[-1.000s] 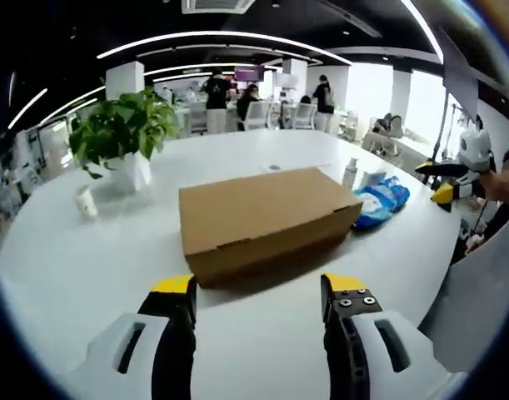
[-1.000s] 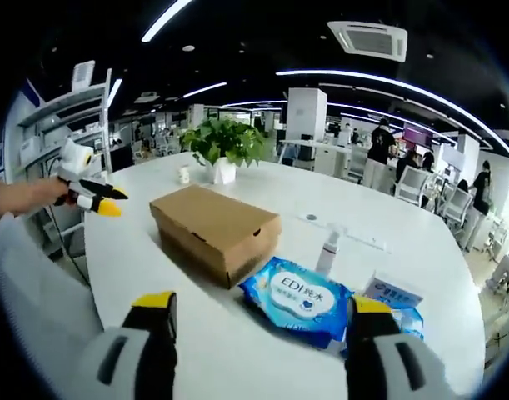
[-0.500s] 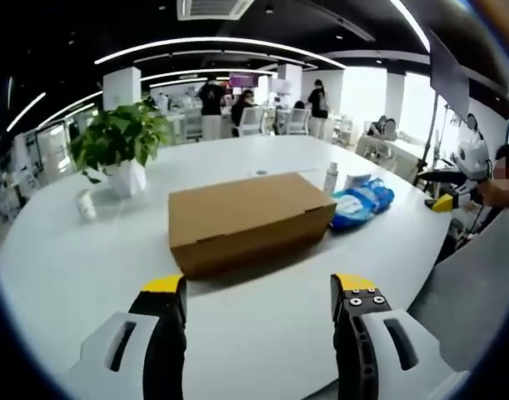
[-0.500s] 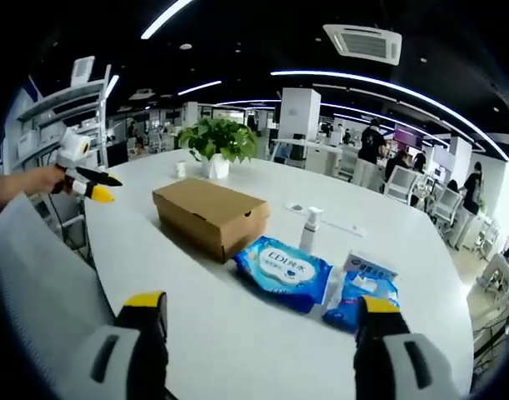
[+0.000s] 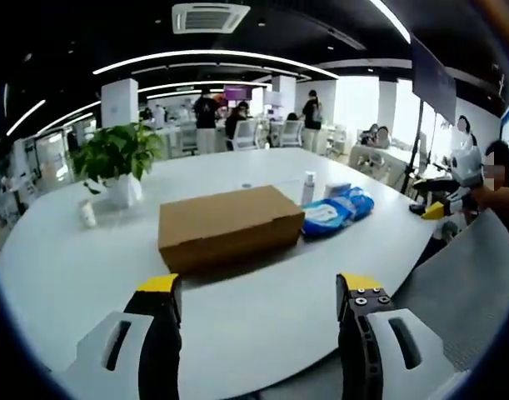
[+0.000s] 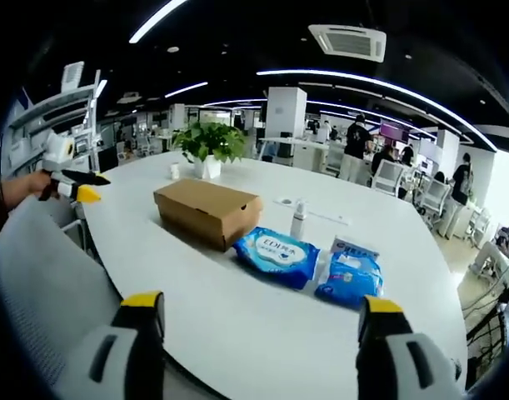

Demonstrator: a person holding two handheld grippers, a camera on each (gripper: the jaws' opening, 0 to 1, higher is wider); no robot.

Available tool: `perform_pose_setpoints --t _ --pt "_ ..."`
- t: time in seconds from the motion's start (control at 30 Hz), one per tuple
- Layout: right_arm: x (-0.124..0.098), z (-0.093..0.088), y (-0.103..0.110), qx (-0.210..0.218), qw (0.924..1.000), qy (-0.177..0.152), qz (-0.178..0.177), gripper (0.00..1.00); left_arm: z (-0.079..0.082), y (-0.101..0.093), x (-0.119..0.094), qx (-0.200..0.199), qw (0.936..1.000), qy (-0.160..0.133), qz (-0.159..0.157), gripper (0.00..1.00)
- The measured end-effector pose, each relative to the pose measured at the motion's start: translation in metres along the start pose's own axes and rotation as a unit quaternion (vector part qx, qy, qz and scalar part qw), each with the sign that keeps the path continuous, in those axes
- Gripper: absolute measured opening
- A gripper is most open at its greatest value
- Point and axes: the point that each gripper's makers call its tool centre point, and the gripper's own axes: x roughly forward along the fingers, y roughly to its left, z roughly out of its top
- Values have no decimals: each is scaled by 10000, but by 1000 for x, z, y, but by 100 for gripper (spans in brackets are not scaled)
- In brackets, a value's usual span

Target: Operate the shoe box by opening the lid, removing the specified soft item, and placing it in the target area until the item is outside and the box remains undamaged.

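While the shoe box (image 5: 227,227) sits closed on the white tabletop (image 5: 62,258), both tools hang off it, holding nothing. Left tool (image 5: 258,292): jaws spread wide, box straight ahead. Right tool (image 6: 258,310): jaws spread wide. Two blue wipe packs (image 6: 276,256) lie just beside the box; a small bottle (image 6: 298,219) stands behind them. Potted plant (image 6: 206,147) beyond the box.

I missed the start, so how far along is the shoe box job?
Nothing looks done: the shoe box sits closed on the white table. Nothing is in hand: the left gripper and right gripper are open, short of it. Left: open the lid, remove the soft item, place it.
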Motion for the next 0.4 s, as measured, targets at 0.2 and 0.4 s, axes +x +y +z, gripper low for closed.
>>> perform_pose_setpoints --t 0.2,0.4 --pt "-14 -3 7 241 9997 35 -74 98 -2 -19 -15 -65 10000 -33 38 84" --pt "-19 -8 17 347 9993 72 -90 99 -17 -29 -18 -215 9997 96 64 87"
